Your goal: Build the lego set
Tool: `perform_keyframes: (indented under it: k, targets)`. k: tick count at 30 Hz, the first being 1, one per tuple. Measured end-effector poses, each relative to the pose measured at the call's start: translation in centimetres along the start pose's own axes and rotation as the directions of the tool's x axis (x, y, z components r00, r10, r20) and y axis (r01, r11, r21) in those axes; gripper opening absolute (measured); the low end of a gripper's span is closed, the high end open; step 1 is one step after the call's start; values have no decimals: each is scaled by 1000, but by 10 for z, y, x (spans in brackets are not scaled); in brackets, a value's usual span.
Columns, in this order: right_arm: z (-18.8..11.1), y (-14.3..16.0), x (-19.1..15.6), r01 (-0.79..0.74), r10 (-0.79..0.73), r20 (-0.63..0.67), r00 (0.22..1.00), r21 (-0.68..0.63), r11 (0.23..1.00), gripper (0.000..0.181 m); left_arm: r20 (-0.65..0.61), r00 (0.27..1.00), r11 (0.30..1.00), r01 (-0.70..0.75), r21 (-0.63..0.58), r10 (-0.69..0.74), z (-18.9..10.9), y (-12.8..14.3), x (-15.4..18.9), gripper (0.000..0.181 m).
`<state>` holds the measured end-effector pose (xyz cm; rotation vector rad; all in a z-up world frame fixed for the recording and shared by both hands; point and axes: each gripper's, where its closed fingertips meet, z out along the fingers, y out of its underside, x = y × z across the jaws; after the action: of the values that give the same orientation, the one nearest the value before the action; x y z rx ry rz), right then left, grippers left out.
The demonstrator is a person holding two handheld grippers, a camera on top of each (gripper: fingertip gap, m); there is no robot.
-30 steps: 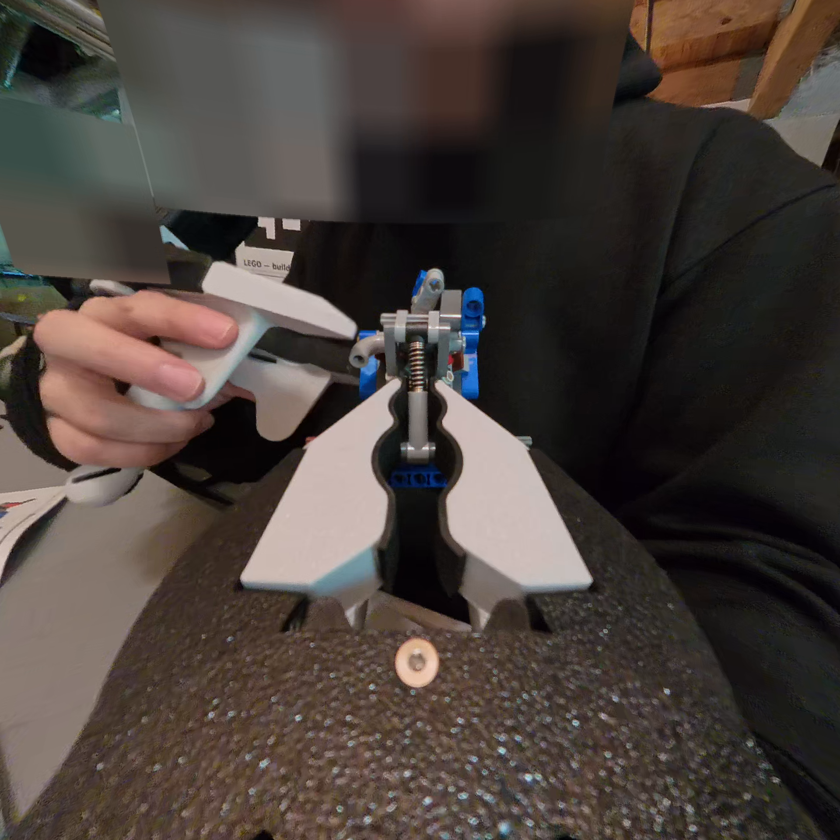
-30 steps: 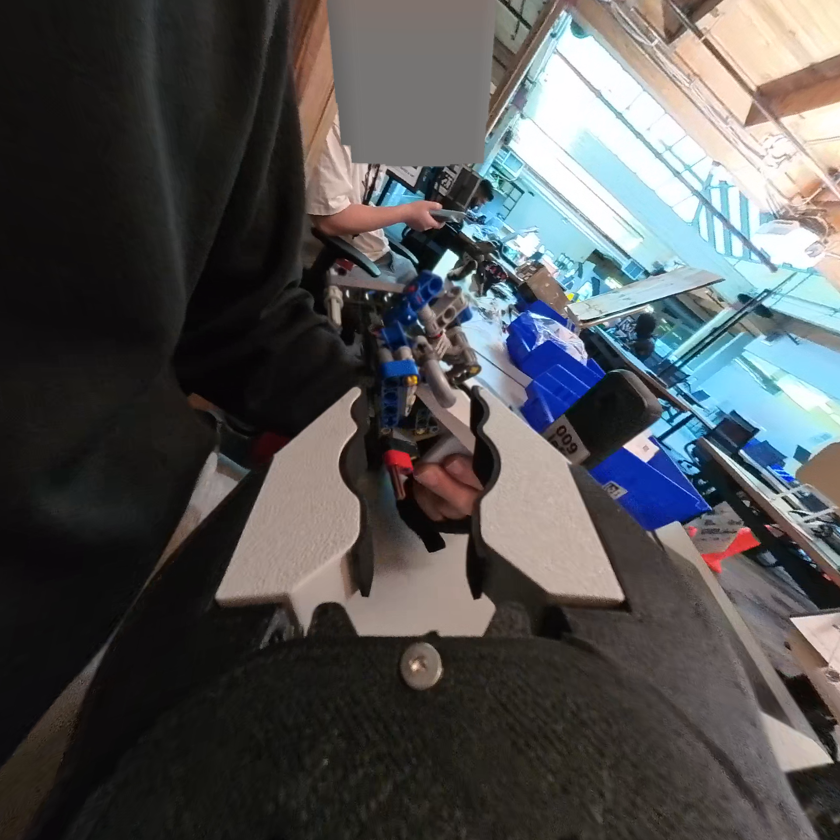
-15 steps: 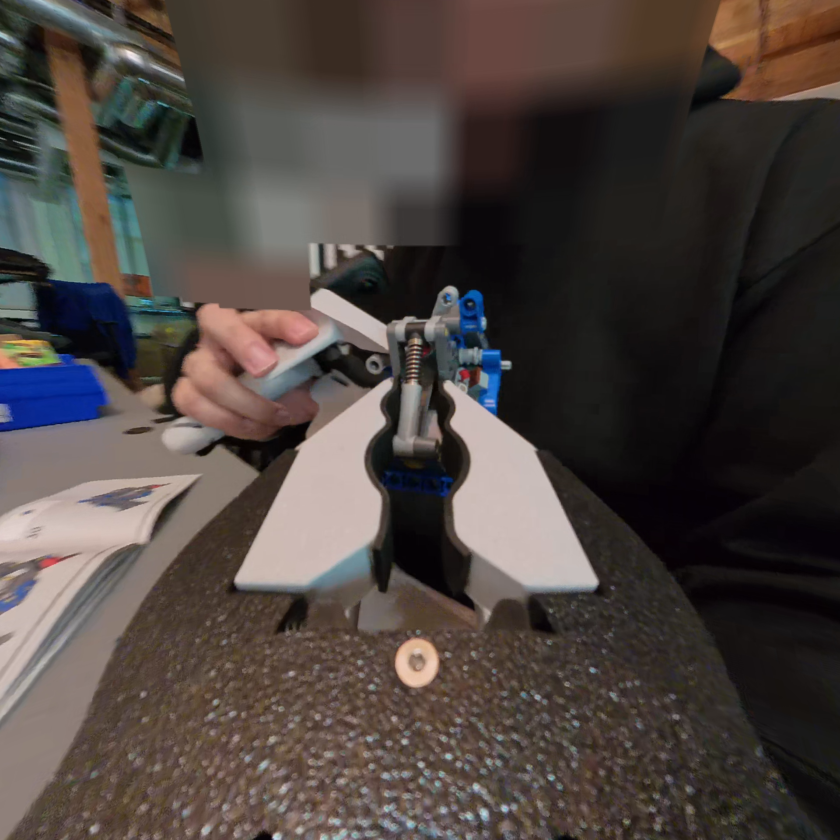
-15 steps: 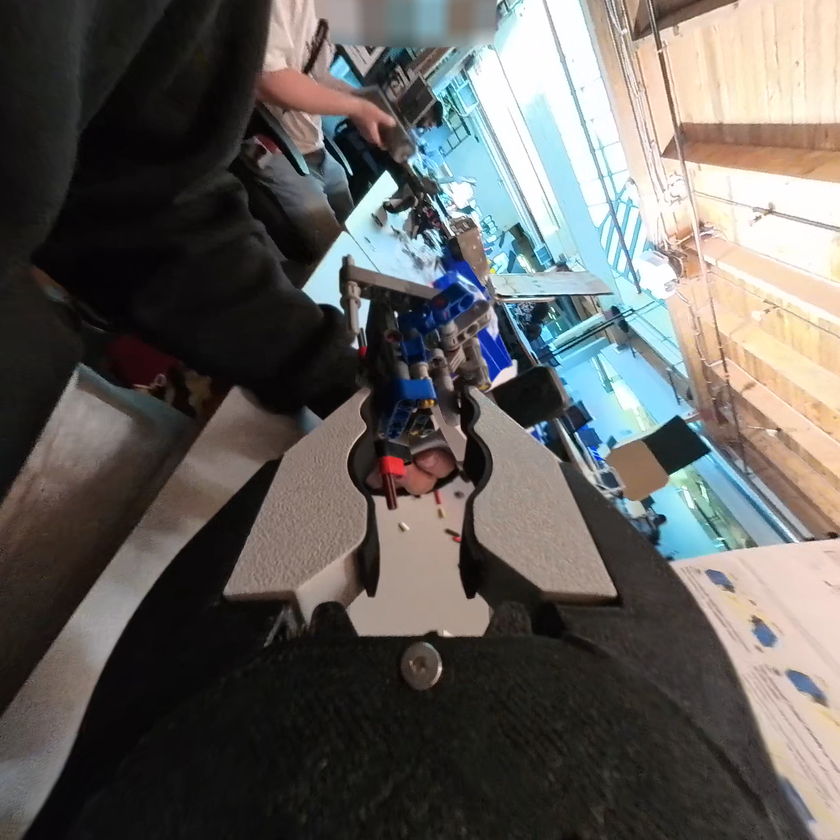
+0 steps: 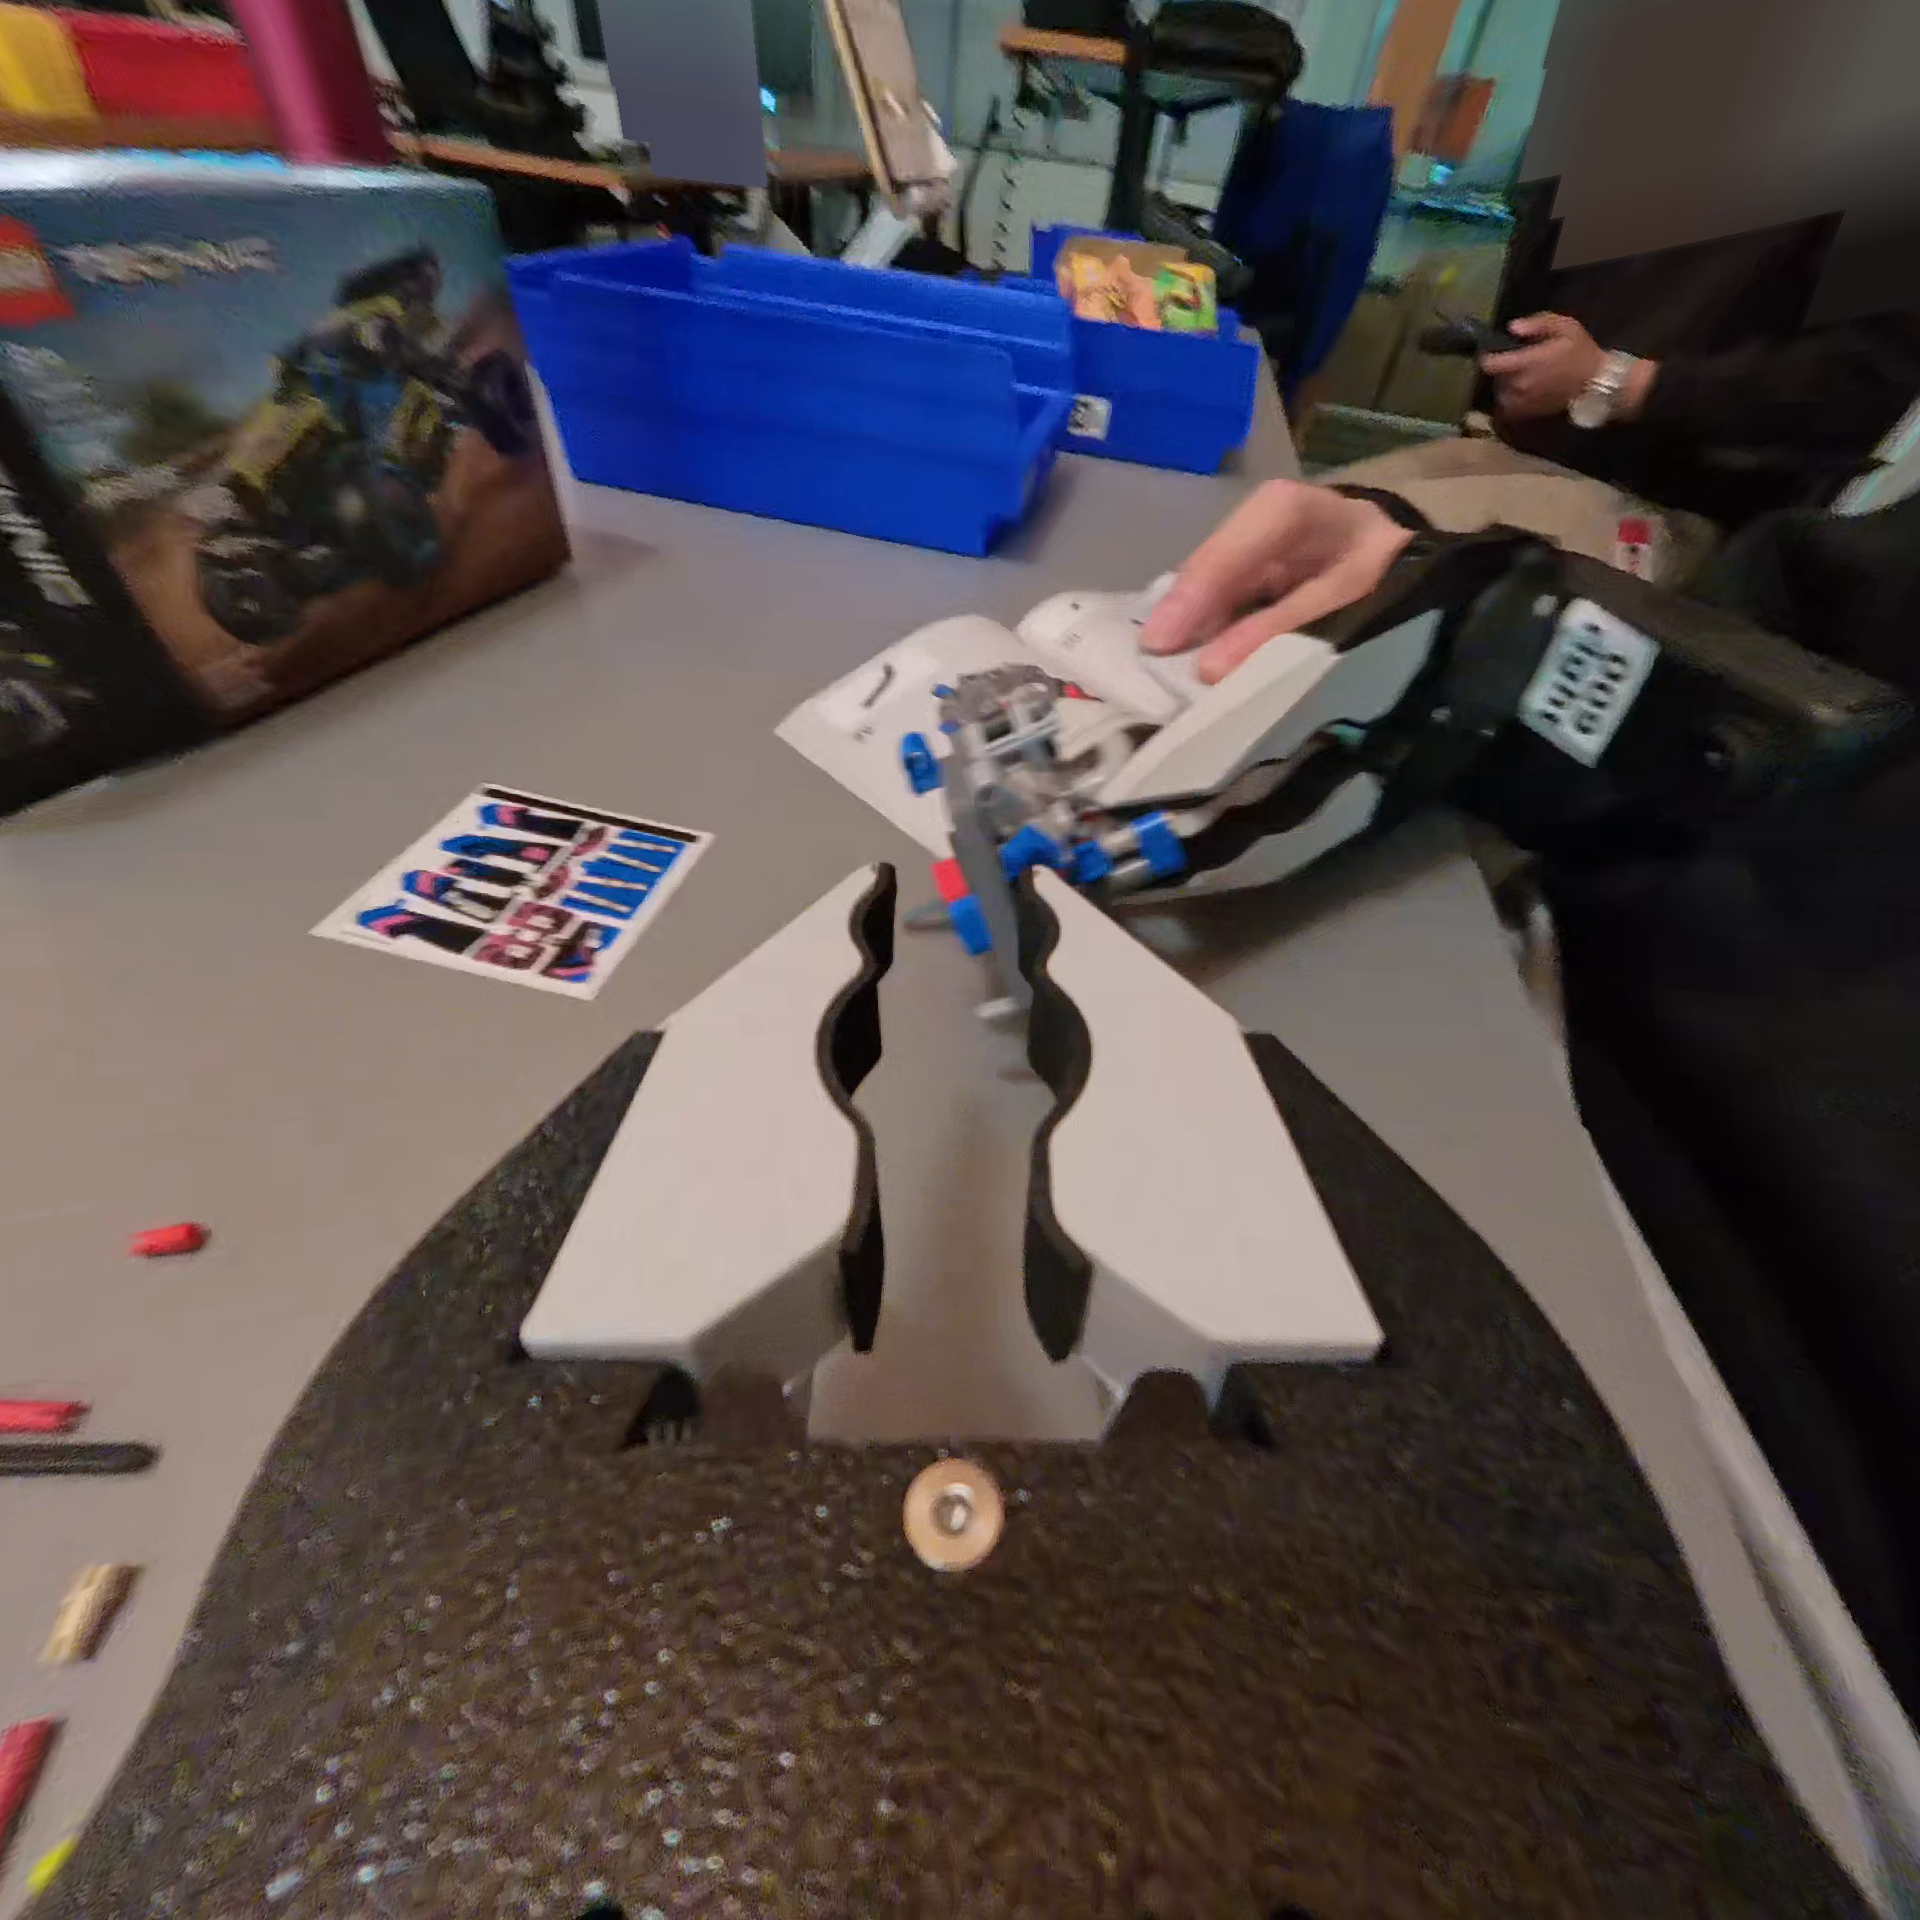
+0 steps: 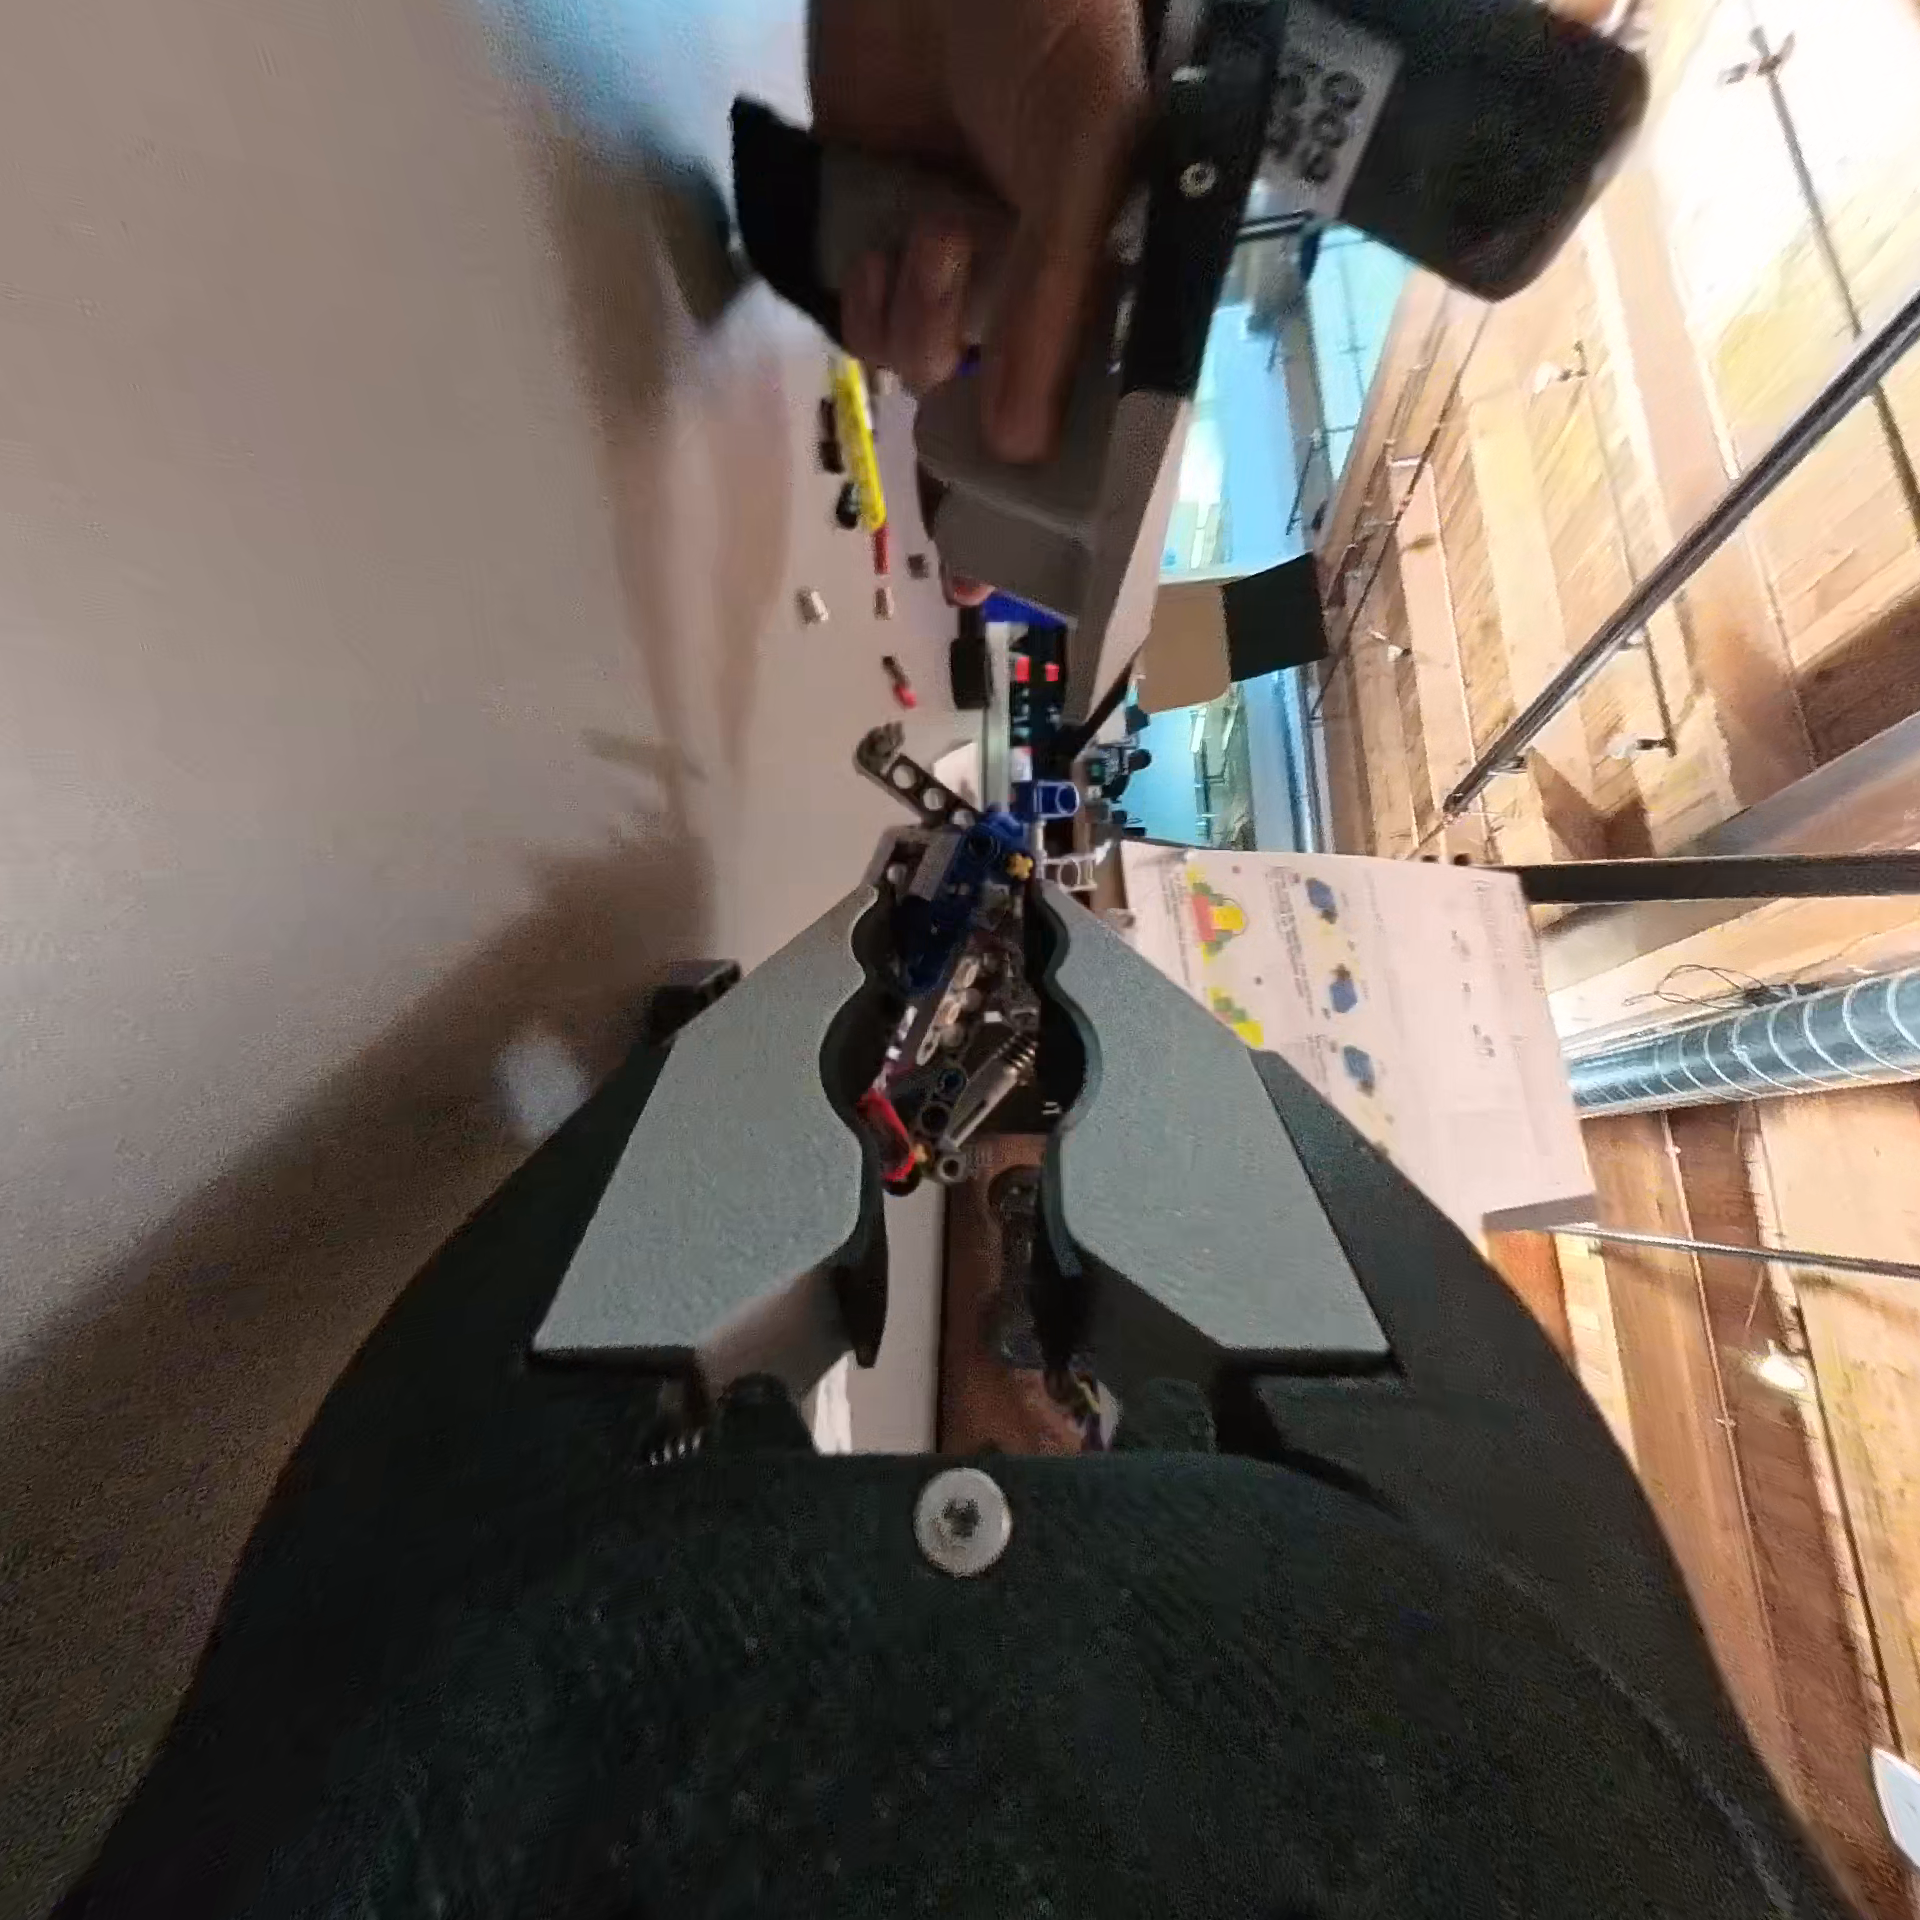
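The blue and grey lego assembly is held over the grey table, beside an open instruction booklet. My right gripper comes in from the right and is shut on the assembly. In the right wrist view the assembly sits clamped between the jaws of my right gripper. My left gripper is open and empty. A grey beam of the assembly reaches down between its fingertips, close to the right pad. A hand holding the left gripper shows at the top of the right wrist view.
A lego box stands at the far left and blue bins at the back. A sticker sheet and loose red pieces lie on the table. The table edge runs down the right. Loose pieces and the booklet show in the right wrist view. The gap from one gripper's tips to the other's is roughly 6 cm.
My left gripper let go of the assembly, opened and swung round to face the table. My right gripper closed on the assembly and now holds it alone above the table.
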<state>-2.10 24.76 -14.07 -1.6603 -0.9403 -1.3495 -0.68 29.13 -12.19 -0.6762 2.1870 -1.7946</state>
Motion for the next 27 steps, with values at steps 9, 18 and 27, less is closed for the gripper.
perform_keyframes:
  k: [9, 18, 27]
  targets:
    - [-3, -2, -35, 17, -17, 161, 987, 1, 1000, 19, 22, 1000, 929, 20, -369, -13, 10, 48, 19, 19]
    - [-26, -11, -27, -215, 211, 221, 952, -3, 977, 43, -58, 998, 938, -18, -345, -2, 29, 43, 40, 10]
    - [-29, 29, -5, -636, 674, 224, 704, -222, 739, 62, -5, 1000, 934, 8, -356, -10, 44, 49, 31, 7]
